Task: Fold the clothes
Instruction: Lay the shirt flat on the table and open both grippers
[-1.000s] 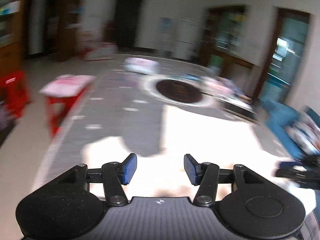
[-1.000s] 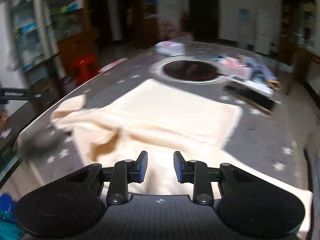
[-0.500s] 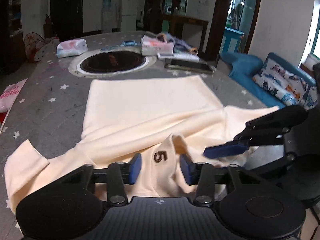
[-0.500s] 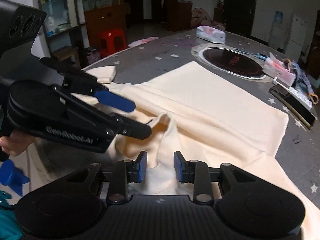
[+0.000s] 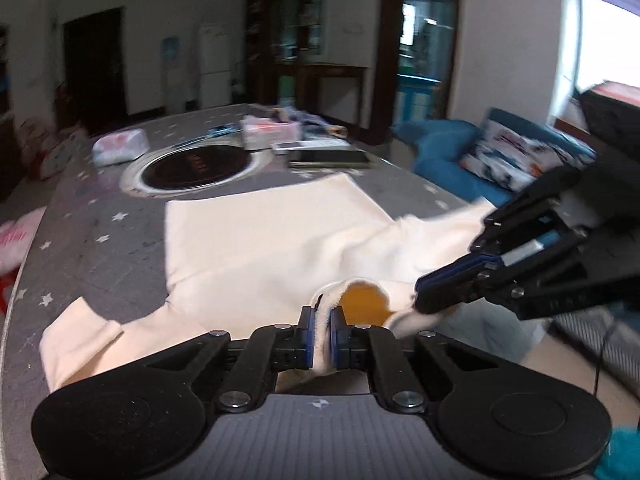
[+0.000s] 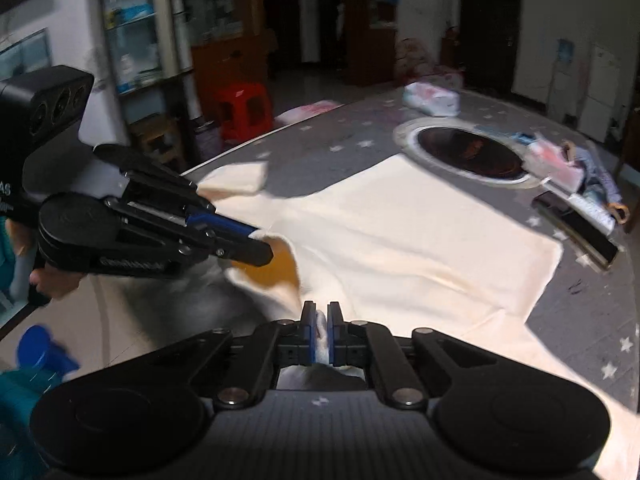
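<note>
A cream T-shirt point(image 5: 272, 240) lies spread on the grey star-patterned table point(image 5: 100, 216), hem toward the far side; it also shows in the right wrist view point(image 6: 420, 240). My left gripper point(image 5: 322, 320) is shut on the collar edge at the near side, lifting it so the neck opening gapes. My right gripper point(image 6: 320, 320) is shut on the collar's other side. Each gripper shows in the other's view, the right one point(image 5: 432, 296) at right, the left one point(image 6: 256, 248) at left. One sleeve point(image 5: 76, 332) lies flat at left.
A round dark burner plate point(image 5: 196, 166) is set in the table beyond the shirt. Behind it lie a white packet point(image 5: 120, 146), a tissue pack point(image 5: 270, 136), a phone point(image 5: 328, 158) and small items. A blue sofa point(image 5: 480, 160) stands right, a red stool point(image 6: 244, 110) left.
Both grippers, open half a second ago, have closed on the shirt's collar and raised it off the table. The neck opening now gapes between them.
</note>
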`<control>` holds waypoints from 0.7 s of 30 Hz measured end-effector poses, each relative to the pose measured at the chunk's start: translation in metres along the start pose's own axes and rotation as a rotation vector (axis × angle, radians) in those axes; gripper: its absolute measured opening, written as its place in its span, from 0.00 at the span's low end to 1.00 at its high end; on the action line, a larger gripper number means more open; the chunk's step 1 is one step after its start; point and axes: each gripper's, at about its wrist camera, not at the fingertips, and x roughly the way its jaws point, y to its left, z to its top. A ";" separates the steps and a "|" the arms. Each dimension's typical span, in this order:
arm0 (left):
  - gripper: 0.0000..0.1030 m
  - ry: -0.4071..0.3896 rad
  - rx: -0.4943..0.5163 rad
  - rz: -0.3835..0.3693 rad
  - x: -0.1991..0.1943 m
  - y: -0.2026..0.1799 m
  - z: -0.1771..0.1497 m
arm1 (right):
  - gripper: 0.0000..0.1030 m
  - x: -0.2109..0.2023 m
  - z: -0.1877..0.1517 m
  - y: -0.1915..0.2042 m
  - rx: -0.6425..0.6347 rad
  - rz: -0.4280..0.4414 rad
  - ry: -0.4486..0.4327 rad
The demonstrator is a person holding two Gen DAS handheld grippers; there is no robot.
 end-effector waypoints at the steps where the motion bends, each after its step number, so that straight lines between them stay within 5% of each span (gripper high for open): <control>1: 0.08 0.010 0.021 -0.009 -0.001 -0.004 -0.005 | 0.04 -0.003 -0.004 0.004 -0.011 0.026 0.016; 4: 0.08 0.058 0.055 -0.063 -0.001 -0.008 -0.022 | 0.09 -0.003 -0.016 0.009 -0.041 0.085 0.073; 8: 0.11 0.096 0.087 -0.120 -0.002 -0.010 -0.029 | 0.10 -0.012 -0.013 0.002 -0.027 0.065 0.035; 13: 0.13 0.040 0.093 -0.157 -0.014 -0.004 -0.019 | 0.14 0.007 -0.004 -0.004 -0.006 0.024 0.016; 18: 0.13 -0.029 0.037 -0.096 -0.019 0.012 0.000 | 0.15 0.038 -0.020 0.006 -0.047 0.083 0.111; 21: 0.13 -0.005 -0.049 -0.082 0.008 0.021 0.009 | 0.15 0.031 -0.026 0.012 -0.079 0.096 0.115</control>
